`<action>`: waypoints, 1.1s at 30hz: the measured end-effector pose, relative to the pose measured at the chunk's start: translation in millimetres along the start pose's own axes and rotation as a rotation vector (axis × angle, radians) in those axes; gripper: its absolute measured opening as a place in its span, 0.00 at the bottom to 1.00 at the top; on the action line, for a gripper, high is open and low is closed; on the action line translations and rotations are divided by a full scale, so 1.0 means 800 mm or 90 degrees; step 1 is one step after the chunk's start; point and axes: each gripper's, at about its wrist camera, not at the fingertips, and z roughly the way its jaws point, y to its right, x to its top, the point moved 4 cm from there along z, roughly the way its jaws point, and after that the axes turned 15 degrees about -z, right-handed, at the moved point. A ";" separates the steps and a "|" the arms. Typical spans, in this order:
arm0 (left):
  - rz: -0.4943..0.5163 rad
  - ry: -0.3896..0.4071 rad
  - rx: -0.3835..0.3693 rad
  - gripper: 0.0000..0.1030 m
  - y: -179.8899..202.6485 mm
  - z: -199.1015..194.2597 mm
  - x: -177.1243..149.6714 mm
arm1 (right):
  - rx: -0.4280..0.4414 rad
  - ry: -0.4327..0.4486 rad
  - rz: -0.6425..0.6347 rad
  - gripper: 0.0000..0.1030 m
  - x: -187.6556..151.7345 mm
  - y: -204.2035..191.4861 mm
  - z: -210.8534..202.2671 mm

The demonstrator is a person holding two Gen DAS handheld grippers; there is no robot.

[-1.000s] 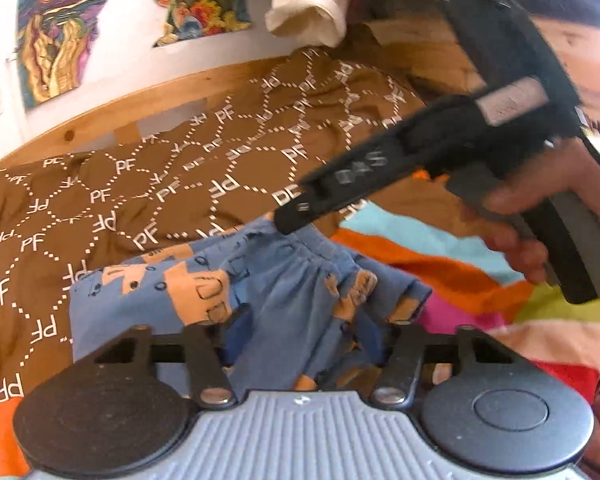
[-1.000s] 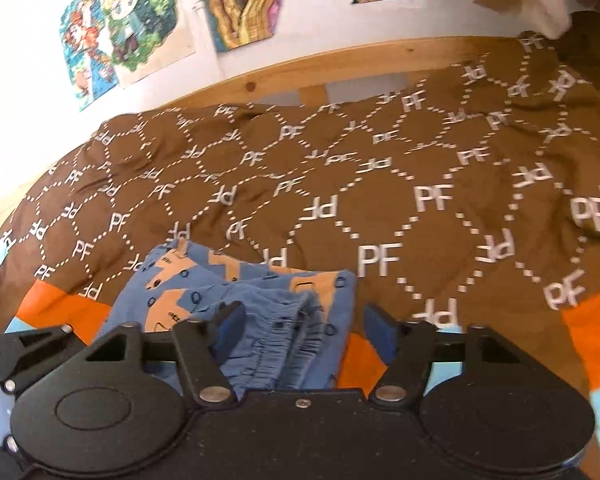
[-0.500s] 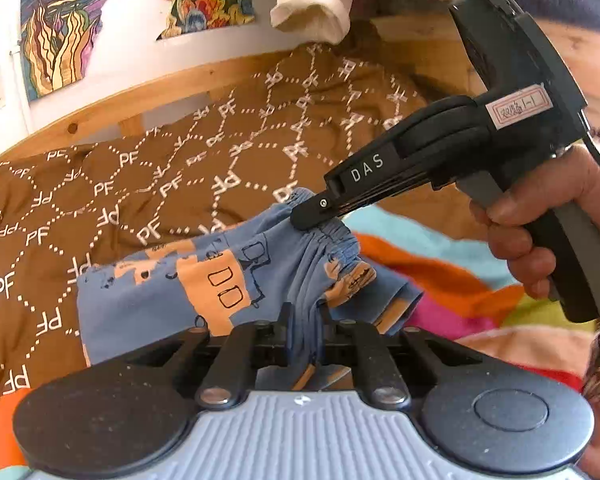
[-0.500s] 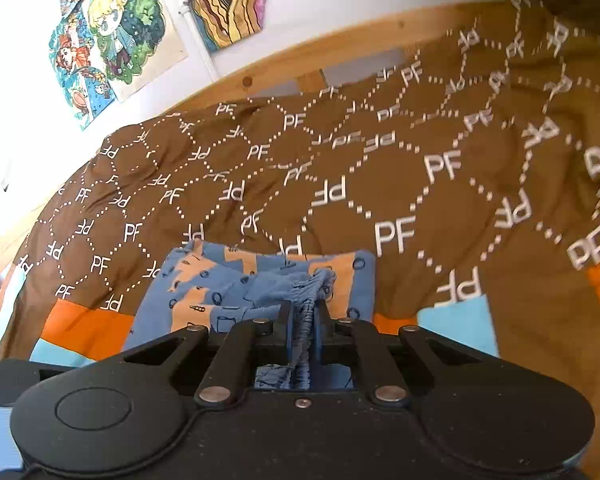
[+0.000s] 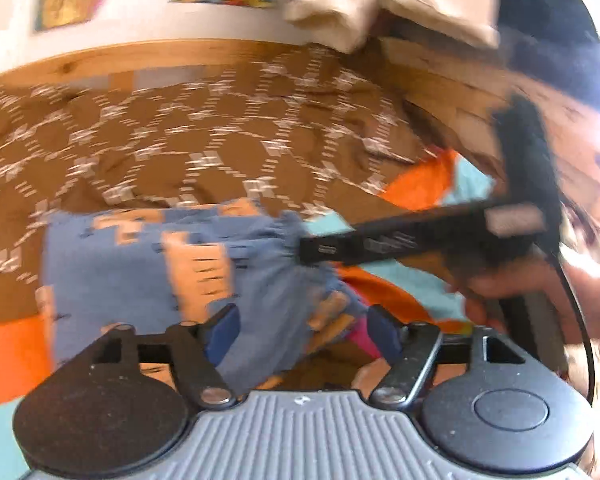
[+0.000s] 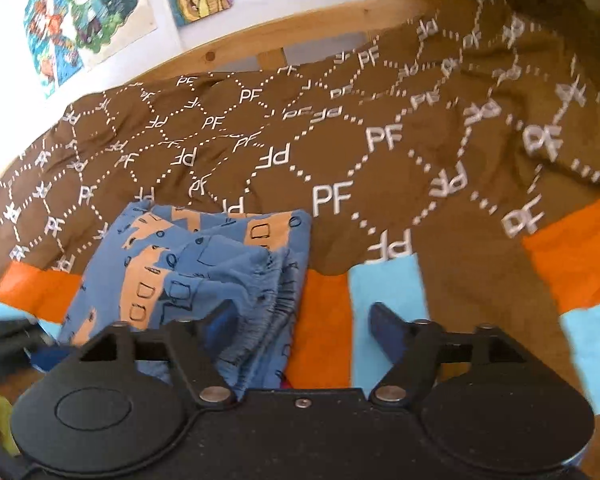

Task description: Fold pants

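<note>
Both jaws spread, gripping nothing. Pants folded on bed: soft, light, limp, likely slips apart. Best hold: gathered elastic waistband, thick bunched layers.

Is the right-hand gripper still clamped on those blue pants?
Cannot tell contact. The right wrist view shows the right gripper open, no longer clamped; the blue pants lie against its left finger, perhaps touching.
</note>
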 end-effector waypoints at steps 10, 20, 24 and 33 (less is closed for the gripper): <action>-0.118 -0.050 0.287 1.00 -0.101 0.006 0.004 | -0.047 0.037 -0.128 0.99 0.002 -0.041 -0.021; -0.145 -0.068 0.306 1.00 -0.120 -0.018 -0.003 | -0.049 0.009 -0.171 0.99 -0.021 -0.034 -0.029; -0.156 -0.008 0.279 1.00 -0.120 -0.013 0.044 | -0.085 0.045 -0.205 0.99 0.009 -0.031 -0.028; 0.017 -0.017 0.329 1.00 -0.117 0.093 0.096 | -0.037 0.037 -0.258 0.99 0.053 -0.053 0.058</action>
